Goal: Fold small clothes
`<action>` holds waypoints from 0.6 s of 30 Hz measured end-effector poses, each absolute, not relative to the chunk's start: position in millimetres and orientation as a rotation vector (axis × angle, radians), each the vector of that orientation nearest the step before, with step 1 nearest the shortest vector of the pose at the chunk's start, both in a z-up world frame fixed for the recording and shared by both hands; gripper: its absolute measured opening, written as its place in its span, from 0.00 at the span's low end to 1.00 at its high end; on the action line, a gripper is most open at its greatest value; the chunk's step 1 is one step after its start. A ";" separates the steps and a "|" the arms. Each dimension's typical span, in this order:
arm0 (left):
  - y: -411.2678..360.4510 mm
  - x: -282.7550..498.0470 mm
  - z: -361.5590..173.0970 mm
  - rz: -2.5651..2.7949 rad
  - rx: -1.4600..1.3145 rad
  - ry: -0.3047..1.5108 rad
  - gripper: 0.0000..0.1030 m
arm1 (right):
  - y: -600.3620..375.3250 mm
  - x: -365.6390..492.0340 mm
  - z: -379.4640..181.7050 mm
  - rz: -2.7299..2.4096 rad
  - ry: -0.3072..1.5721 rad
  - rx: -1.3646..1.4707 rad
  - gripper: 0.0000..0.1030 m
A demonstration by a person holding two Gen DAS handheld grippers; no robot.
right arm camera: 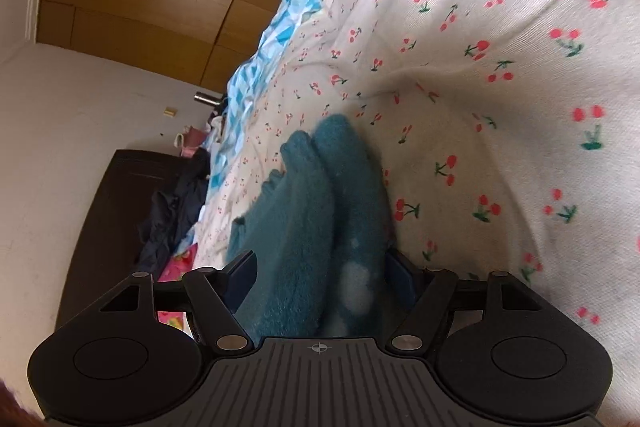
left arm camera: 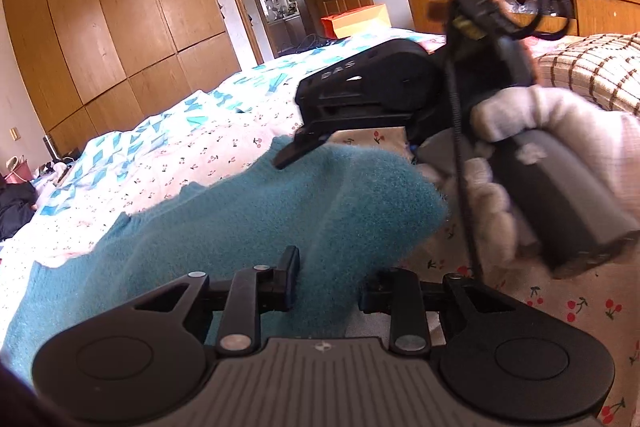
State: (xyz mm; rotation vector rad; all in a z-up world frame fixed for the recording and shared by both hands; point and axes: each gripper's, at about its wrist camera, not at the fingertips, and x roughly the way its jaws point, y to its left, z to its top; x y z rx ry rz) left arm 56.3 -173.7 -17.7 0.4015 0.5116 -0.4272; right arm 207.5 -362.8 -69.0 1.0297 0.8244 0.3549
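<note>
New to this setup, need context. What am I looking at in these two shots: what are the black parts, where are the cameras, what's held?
There is no robot arm. A person holds a handheld two-finger gripper in each hand, each with a fisheye camera looking forward along its fingers.

The left wrist view shows the left gripper at the bottom edge, and beyond it the right gripper, held by a hand in a pale glove. The right wrist view shows the right gripper from its own camera.

On the white cherry-print bedsheet lies a fluffy teal sock; the right wrist view shows two teal layers side by side. The sock runs between both pairs of fingers. Whether the left grips it is unclear; the right fingers stand apart, seemingly not pressing it.
</note>
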 end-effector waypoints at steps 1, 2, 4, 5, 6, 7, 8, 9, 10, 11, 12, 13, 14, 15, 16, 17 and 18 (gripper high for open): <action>-174.0 55.4 -18.2 -0.428 0.405 0.512 0.34 | -360.7 212.2 -72.5 0.363 0.828 1.039 0.67; -174.4 54.9 -18.9 -0.428 0.408 0.515 0.34 | -358.5 216.0 -75.9 0.365 0.828 1.045 0.64; -174.3 56.0 -18.3 -0.430 0.407 0.524 0.34 | -356.3 218.9 -79.0 0.355 0.830 1.040 0.43; -175.1 56.1 -18.2 -0.431 0.409 0.529 0.34 | -356.9 218.5 -80.0 0.343 0.841 1.029 0.33; -176.6 58.0 -17.8 -0.431 0.412 0.532 0.34 | -358.6 216.7 -81.4 0.346 0.843 1.030 0.32; -176.8 58.1 -17.5 -0.431 0.413 0.534 0.34 | -361.0 214.9 -83.2 0.356 0.839 1.045 0.29; -177.3 57.7 -17.1 -0.430 0.414 0.534 0.34 | -363.6 213.1 -85.1 0.362 0.837 1.066 0.28; -177.5 57.3 -16.7 -0.428 0.414 0.533 0.33 | -365.3 211.7 -86.2 0.364 0.835 1.077 0.27; -177.2 57.4 -16.1 -0.426 0.411 0.533 0.33 | -364.7 210.7 -85.3 0.361 0.832 1.074 0.27; -175.9 58.0 -14.7 -0.425 0.400 0.534 0.33 | -363.2 209.6 -83.5 0.356 0.826 1.064 0.26; -174.6 59.0 -13.2 -0.423 0.387 0.535 0.32 | -362.3 208.2 -81.4 0.352 0.821 1.062 0.26; -173.2 60.2 -11.5 -0.423 0.372 0.534 0.31 | -361.9 207.1 -79.0 0.352 0.814 1.067 0.25; -171.6 60.2 -9.7 -0.423 0.355 0.531 0.30 | -361.6 205.5 -75.8 0.356 0.802 1.075 0.25; -169.4 59.9 -7.5 -0.423 0.335 0.528 0.30 | -361.2 204.0 -71.8 0.360 0.789 1.081 0.25; -166.4 59.9 -4.9 -0.425 0.312 0.526 0.30 | -360.7 201.4 -67.7 0.363 0.775 1.084 0.24; -162.5 60.3 -2.3 -0.429 0.287 0.526 0.29 | -359.1 199.2 -63.3 0.362 0.761 1.087 0.24; -157.6 60.9 0.6 -0.435 0.254 0.529 0.29 | -357.6 196.4 -59.2 0.359 0.749 1.094 0.24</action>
